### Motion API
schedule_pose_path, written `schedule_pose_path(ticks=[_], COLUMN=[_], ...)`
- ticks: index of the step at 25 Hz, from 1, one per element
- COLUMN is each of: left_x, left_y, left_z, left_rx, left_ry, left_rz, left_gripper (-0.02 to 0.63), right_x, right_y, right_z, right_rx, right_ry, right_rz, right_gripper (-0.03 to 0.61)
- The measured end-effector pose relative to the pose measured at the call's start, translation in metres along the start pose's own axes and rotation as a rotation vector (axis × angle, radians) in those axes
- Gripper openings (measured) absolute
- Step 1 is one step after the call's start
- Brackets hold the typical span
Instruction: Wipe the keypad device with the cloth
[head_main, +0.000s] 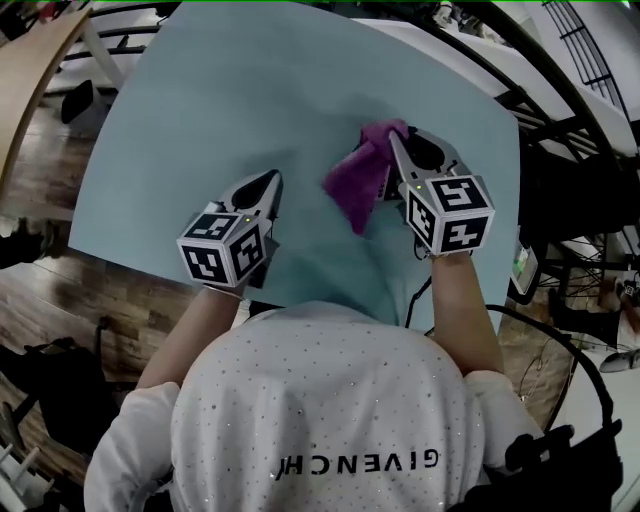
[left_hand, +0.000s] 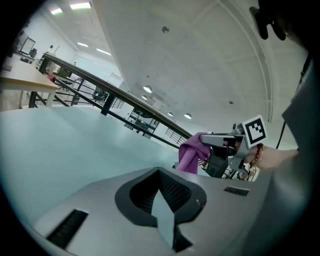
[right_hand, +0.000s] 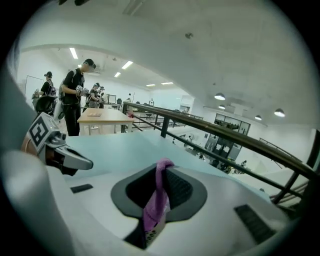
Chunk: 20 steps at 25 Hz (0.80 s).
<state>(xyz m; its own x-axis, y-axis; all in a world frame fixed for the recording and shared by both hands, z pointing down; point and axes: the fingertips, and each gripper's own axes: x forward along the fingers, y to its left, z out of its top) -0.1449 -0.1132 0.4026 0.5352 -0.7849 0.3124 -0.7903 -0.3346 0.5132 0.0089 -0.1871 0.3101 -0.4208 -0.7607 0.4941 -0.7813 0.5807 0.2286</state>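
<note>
A purple cloth (head_main: 355, 178) hangs crumpled from my right gripper (head_main: 394, 137), which is shut on its upper end above the pale blue table (head_main: 250, 90). In the right gripper view the cloth (right_hand: 159, 197) runs up between the jaws, and a small white piece with dark dots (right_hand: 152, 234) shows just under it; I cannot tell if that is the keypad device. A dark ribbed edge (head_main: 386, 186) peeks from behind the cloth. My left gripper (head_main: 268, 181) hovers to the cloth's left, shut and empty. From it I see the cloth (left_hand: 190, 152) and the right gripper (left_hand: 216, 141).
The table's near edge (head_main: 150, 262) runs just beyond my hands, with wooden floor (head_main: 60, 300) past it. A black railing (head_main: 520, 95) and cables (head_main: 560, 340) lie on the right. Several people stand at a wooden table (right_hand: 100, 116) far off.
</note>
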Motion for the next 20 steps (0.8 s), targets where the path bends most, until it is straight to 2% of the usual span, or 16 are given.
schedule_pose_path(ticks=[3,6,9,15,20], left_x=[-0.003,-0.004,-0.008,-0.018,-0.024], left_y=[0.005,0.003,-0.002,-0.002,-0.012], left_z=[-0.003,-0.006,-0.008,-0.027,-0.035], left_rx=[-0.005,-0.016,-0.01,-0.024,-0.025], left_ry=[0.005,0.006,0.005,0.023,0.029], left_rz=[0.044,0.076,0.097,0.145,0.151], left_gripper=[0.0,0.0,0.0,0.0,0.0], right_x=[0.023,0.046,0.054,0.055,0.044], right_y=[-0.011,-0.004,-0.001,-0.005,-0.012], right_z=[-0.001,-0.033,-0.059,-0.065,-0.072], right_rx=[-0.043,-0.109,-0.165,-0.128,-0.111], right_ry=[0.017,0.108,0.158,0.14,0.13], right_rz=[0.031,0.102,0.116,0.14,0.11], right_gripper=[0.038,0.038,0.038,0.04,0.04])
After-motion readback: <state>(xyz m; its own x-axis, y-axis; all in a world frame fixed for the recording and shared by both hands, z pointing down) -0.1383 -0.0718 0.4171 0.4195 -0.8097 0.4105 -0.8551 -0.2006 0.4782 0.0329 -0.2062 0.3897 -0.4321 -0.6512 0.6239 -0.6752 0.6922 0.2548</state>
